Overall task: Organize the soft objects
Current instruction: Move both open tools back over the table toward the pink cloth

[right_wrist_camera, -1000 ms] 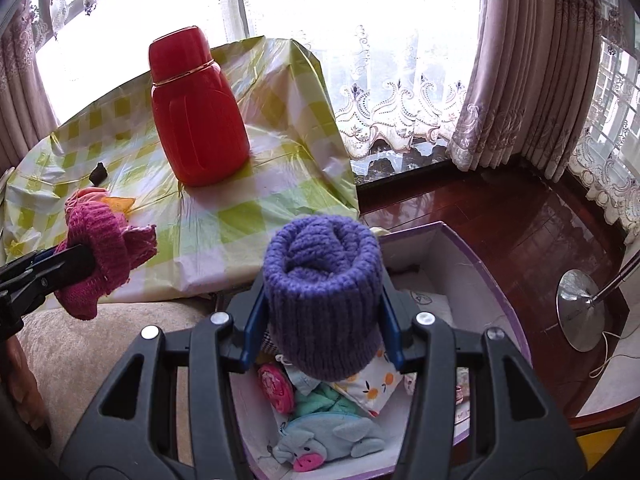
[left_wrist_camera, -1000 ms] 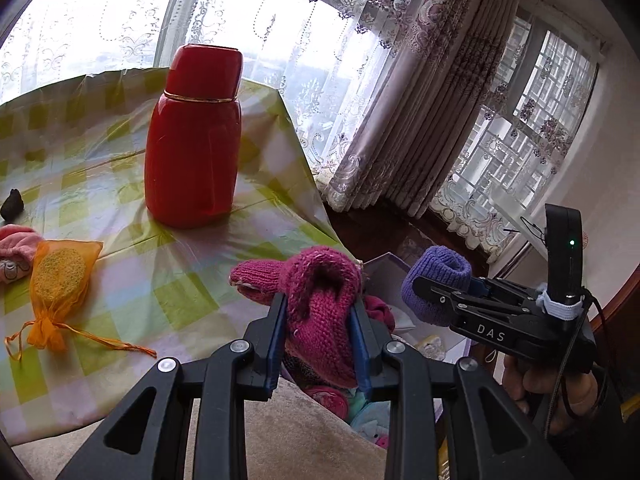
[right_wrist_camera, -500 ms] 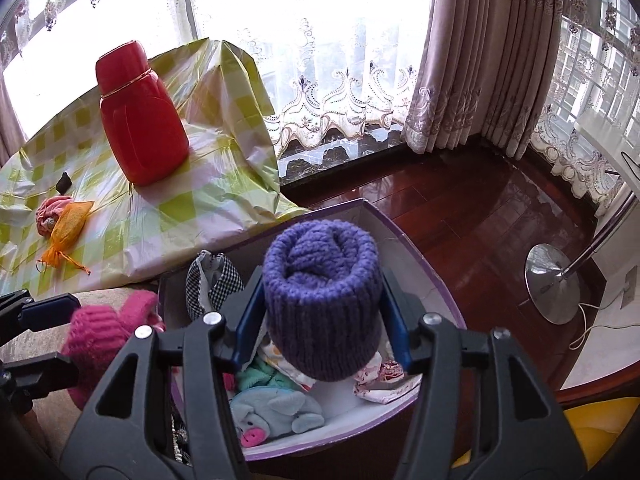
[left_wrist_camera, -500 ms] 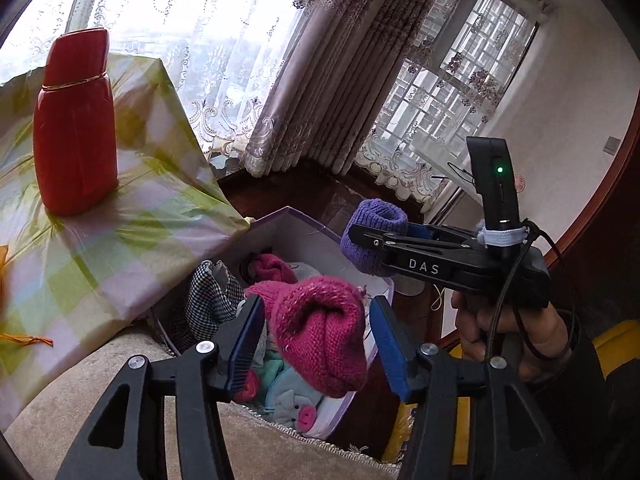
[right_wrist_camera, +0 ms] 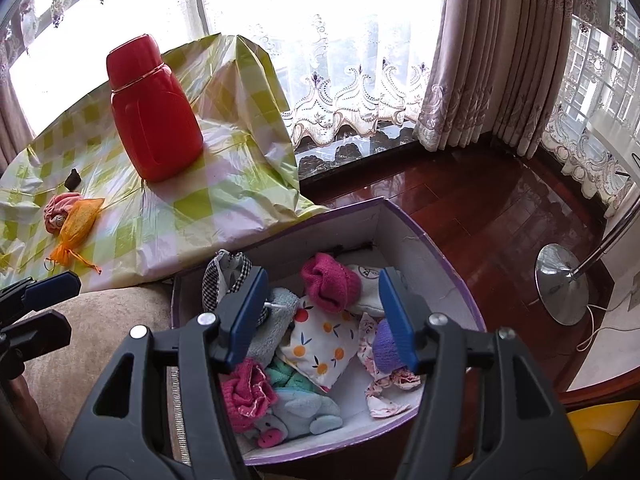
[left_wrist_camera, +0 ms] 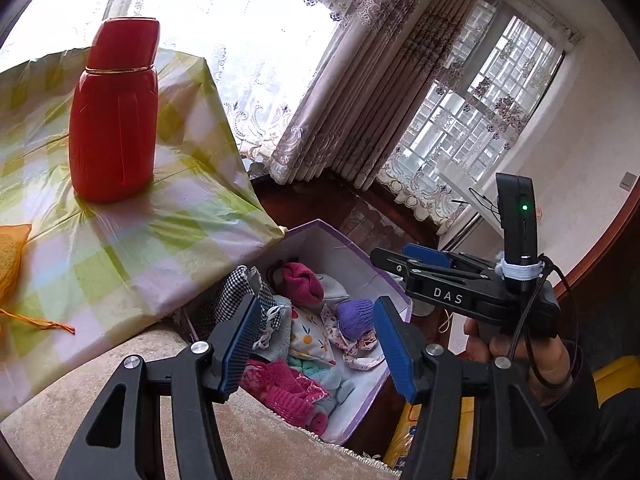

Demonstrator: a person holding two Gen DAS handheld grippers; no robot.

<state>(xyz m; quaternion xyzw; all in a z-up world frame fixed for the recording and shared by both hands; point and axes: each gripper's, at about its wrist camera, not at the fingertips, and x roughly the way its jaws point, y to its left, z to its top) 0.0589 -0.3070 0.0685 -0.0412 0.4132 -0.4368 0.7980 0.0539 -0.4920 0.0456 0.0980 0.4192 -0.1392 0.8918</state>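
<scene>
down in the purple-edged box (right_wrist_camera: 424, 240), on the floor beside the table (right_wrist_camera: 224, 200), lay the soft things we were sorting. the purple knit roll (right_wrist_camera: 385, 346) rested at the right side of the box on a floral cloth, and the pink knit roll (right_wrist_camera: 330, 286) sat toward the far wall against a white piece. nearer us a pink knitted piece (right_wrist_camera: 244, 394) lay by the near-left corner, touching a grey-blue plush toy (right_wrist_camera: 296, 412) with a pink snout. between them were a cushion printed with oranges (right_wrist_camera: 320, 344), a grey towel and a checked black-and-white cloth (right_wrist_camera: 218, 280) at the left wall.

our right gripper (right_wrist_camera: 322, 316) hung over the box with its jaws parted and opening; nothing was clamped between the blue pads, and the purple roll showed below, just behind the right pad. our left gripper (left_wrist_camera: 316, 344) also pointed down at the box from the beige cushion (left_wrist_camera: 248, 448) side, its jaws standing well apart and empty. in the left view the right gripper (left_wrist_camera: 400, 258) appeared side-on above the box's far corner, held in a hand (left_wrist_camera: 516, 344).

on the table's checked yellow-green cloth stood a red flask (right_wrist_camera: 154, 110), upright, well apart from an orange mesh pouch (right_wrist_camera: 78, 224) that touched a small pink bundle (right_wrist_camera: 60, 208).
</scene>
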